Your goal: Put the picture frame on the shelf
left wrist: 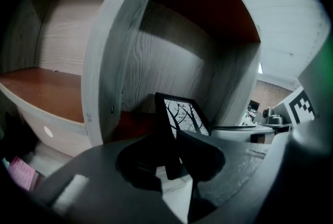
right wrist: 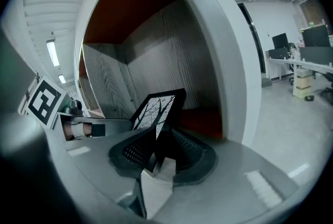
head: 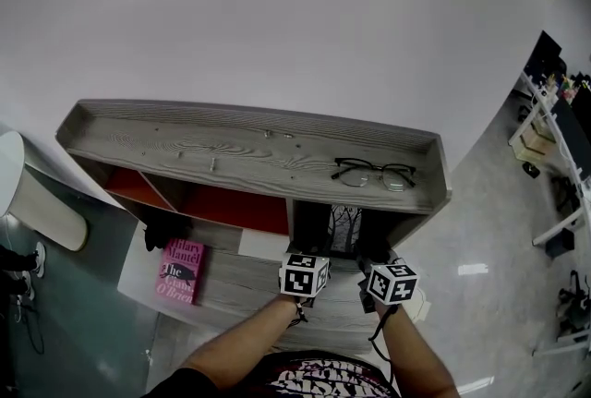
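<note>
The picture frame (head: 343,228) is black, with a bare-tree print, and stands upright at the mouth of the shelf unit's right-hand compartment (head: 406,223). My left gripper (head: 305,269) is shut on its left edge, and my right gripper (head: 383,276) is shut on its right edge. In the left gripper view the frame (left wrist: 182,114) rises between the dark jaws of that gripper (left wrist: 174,153), with the grey wood back wall behind it. In the right gripper view the frame (right wrist: 156,108) leans between the ribbed pads of the right gripper (right wrist: 158,147). Its lower edge is hidden.
A pair of glasses (head: 374,173) lies on the shelf unit's grey top board (head: 212,147). A pink book (head: 181,270) lies on the lower ledge at the left. More red-lined compartments (head: 231,207) open to the left. Office desks (head: 554,110) stand far right.
</note>
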`<action>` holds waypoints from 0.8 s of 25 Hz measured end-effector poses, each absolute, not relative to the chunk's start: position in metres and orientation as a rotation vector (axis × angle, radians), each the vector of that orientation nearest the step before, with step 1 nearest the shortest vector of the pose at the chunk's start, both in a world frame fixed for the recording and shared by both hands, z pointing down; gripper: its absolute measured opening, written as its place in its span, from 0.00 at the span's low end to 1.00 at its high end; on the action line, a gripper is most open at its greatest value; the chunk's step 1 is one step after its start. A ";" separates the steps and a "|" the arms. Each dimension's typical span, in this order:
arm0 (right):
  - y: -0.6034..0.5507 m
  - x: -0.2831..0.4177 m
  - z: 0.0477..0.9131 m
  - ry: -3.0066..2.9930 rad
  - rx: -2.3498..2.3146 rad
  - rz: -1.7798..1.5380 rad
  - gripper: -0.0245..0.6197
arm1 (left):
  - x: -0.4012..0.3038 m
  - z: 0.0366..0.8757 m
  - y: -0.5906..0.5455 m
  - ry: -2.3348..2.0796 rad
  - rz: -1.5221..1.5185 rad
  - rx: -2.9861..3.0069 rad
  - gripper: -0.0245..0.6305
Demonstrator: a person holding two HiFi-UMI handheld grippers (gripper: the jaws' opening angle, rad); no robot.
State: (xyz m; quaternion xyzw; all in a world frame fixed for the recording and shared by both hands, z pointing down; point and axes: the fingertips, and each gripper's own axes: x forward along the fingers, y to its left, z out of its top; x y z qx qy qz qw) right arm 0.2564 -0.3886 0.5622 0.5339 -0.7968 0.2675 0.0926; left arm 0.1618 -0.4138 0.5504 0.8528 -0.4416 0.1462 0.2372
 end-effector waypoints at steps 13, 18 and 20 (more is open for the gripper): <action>-0.393 0.252 0.572 -2.380 1.614 0.844 0.33 | 0.163 0.555 -0.421 -1.239 0.417 2.326 0.18; -0.389 0.255 0.566 -2.405 1.624 0.809 0.34 | 0.163 0.551 -0.416 -1.241 0.389 2.355 0.18; -0.387 0.256 0.563 -2.410 1.625 0.787 0.35 | 0.164 0.547 -0.412 -1.232 0.365 2.364 0.18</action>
